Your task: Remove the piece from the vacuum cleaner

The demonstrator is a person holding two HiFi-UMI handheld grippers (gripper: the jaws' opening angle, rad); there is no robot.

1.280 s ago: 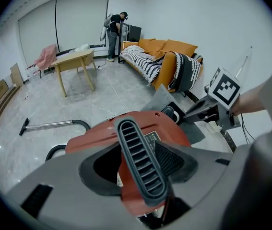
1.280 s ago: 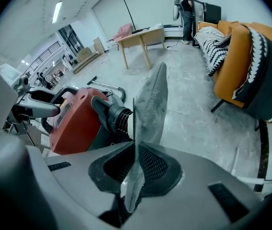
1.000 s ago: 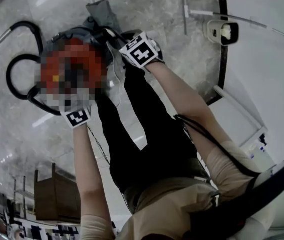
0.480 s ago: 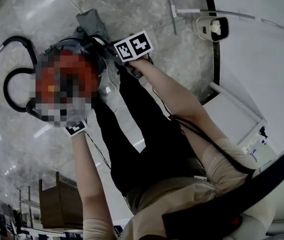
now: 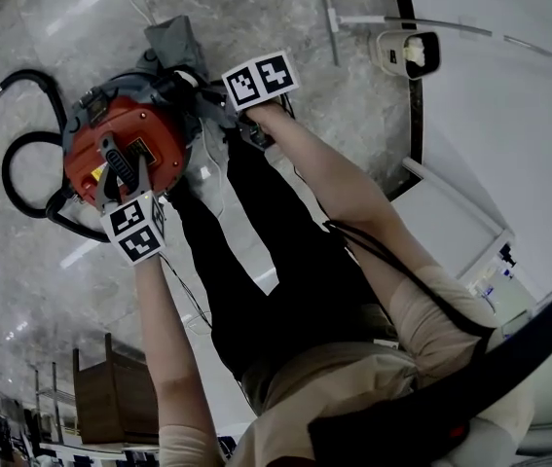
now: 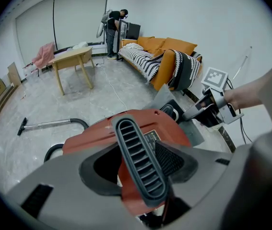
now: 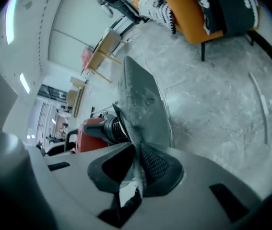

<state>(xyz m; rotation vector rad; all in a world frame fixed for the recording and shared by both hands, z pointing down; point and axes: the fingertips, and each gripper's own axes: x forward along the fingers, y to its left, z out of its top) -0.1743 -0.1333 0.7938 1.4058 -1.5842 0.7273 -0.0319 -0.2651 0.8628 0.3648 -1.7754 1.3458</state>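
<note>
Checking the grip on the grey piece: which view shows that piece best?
The right gripper view: the grey piece fills its middle, standing between the right gripper's jaws, which have just been opening. The head view shows it small, beyond the vacuum cleaner's red body; the left gripper view shows only part of it behind that body.

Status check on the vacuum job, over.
Left gripper shut on vacuum cleaner handle. Right gripper pinching grey piece, jaws just easing open. Piece at ribbed inlet; can't tell if free. Nothing blocking.

We are seeing glossy red plastic on the vacuum cleaner (image 5: pixel 164 132), a matt, dusty grey piece (image 7: pixel 143 99), and a polished stone-like floor (image 5: pixel 256 8).
</note>
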